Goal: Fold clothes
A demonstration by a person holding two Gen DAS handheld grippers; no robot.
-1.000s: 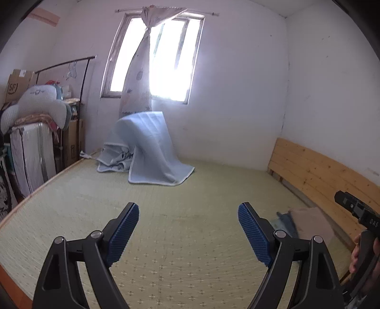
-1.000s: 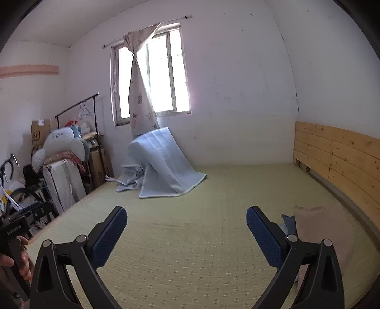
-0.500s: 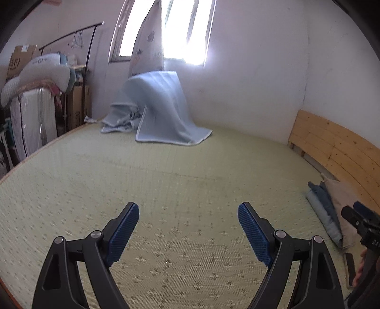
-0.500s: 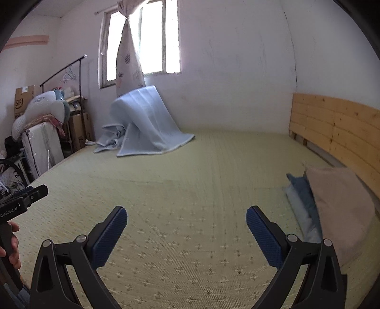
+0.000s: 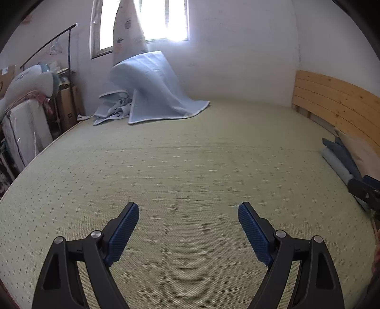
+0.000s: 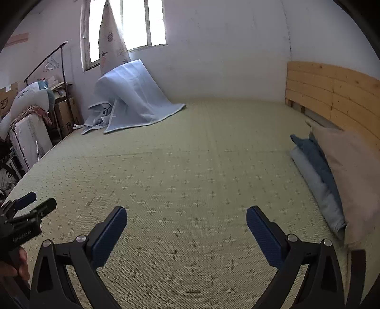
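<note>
We hold our left gripper (image 5: 188, 211) over the bed (image 5: 190, 166). Its two blue pads (image 5: 122, 234) are spread wide apart and there is nothing between them. Our right gripper (image 6: 186, 215) hangs over the same bed, and its pads (image 6: 266, 237) are spread wide too, with nothing in them.

The bed has a green mat with small flower shapes on it. The clothes (image 6: 318, 180) lie at the right side of the bed, close to the wooden headboard (image 6: 332, 95). There is a light blue piece at the bottom, a darker blue piece on it, and a tan piece (image 6: 353, 173) leaning on top. In the left view we see the same pile (image 5: 344, 156) at the far right edge.

A big light blue blanket (image 5: 152, 88) is heaped at the far end of the bed, under the window (image 5: 163, 19). A clothes rack (image 6: 45, 64) and boxes stand on the left. In the right view a hand (image 6: 16, 263) holds the other gripper's handle at the lower left.
</note>
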